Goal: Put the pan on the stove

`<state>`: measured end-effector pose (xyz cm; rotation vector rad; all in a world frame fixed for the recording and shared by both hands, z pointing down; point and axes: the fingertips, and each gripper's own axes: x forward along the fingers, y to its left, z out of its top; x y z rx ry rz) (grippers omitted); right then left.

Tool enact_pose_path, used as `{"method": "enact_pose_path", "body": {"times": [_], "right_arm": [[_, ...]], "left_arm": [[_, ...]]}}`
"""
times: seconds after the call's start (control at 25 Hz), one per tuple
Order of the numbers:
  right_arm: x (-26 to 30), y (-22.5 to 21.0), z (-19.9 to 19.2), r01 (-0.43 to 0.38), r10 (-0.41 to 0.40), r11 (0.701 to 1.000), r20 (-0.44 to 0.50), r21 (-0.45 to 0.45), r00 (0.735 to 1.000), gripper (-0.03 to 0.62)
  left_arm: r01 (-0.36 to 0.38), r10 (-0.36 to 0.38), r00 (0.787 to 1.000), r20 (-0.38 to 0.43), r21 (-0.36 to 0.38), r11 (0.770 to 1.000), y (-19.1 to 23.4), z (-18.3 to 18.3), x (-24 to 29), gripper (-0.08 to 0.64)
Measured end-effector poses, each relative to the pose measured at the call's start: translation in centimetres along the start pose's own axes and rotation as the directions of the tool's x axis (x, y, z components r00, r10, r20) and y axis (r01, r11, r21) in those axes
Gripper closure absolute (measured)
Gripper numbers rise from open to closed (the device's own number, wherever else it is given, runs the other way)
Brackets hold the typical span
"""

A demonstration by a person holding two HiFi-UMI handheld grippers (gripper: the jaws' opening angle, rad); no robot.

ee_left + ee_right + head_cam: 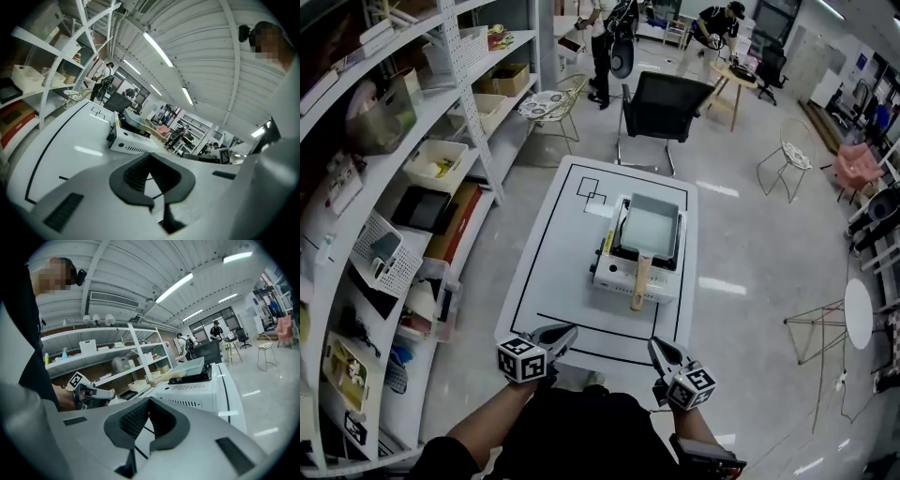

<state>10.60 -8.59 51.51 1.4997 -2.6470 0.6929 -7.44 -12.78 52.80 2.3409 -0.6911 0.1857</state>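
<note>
On table (553, 244), pan (650, 230) atop stove (614, 274), shelving (473, 122) left

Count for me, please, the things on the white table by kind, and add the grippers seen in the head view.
stove: 1
pan: 1
grippers: 2, the left gripper and the right gripper
total: 4

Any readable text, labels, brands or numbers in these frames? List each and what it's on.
None readable.
Stove: yellow side label and front print, too small.
Shelf card: blurred.
Left gripper and right gripper cubes: square markers, no letters.
</note>
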Motion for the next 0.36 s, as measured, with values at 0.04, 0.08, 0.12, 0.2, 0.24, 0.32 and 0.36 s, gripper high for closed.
{"method": "enact_pose_path", "body": {"times": [0.04,0.08,0.12,0.2,0.24,0.32,0.36], "right_arm": [[0.1,0.0,0.0,0.004,-0.004,1.000,-0.006,-0.004,1.000,0.568],[0.2,-0.1,-0.1,0.008,-0.009,1.000,-0.012,-0.009,1.000,0.568],[0.2,0.0,-0.2,0.011,-0.011,1.000,-0.019,-0.016,1.000,0.568],[0.2,0.4,-0.3,0.005,-0.006,0.999,-0.029,-0.033,1.000,0.568],[0.2,0.7,-0.4,0.001,-0.002,0.999,-0.033,-0.037,0.999,0.568],[0.2,1.2,-0.8,-0.004,0.003,0.999,-0.040,-0.034,0.999,0.567],[0.2,1.4,-1.0,-0.006,0.004,1.000,-0.043,-0.031,0.999,0.568]], "left_arm": [[0.006,-0.006,1.000,-0.007,0.011,1.000,-0.1,-0.1,0.1,0.551],[0.012,-0.012,1.000,-0.016,0.018,1.000,-0.1,-0.3,0.3,0.551],[0.017,-0.017,1.000,-0.024,0.022,1.000,-0.2,-0.5,0.4,0.551],[0.021,-0.020,0.999,-0.038,0.027,0.999,-0.3,-0.9,0.5,0.551],[0.020,-0.019,0.999,-0.042,0.032,0.999,-0.4,-1.0,0.4,0.551],[0.019,-0.017,0.999,-0.047,0.042,0.999,-0.4,-1.2,0.1,0.551],[0.018,-0.015,0.999,-0.049,0.048,0.999,-0.3,-1.2,-0.1,0.551]]}}
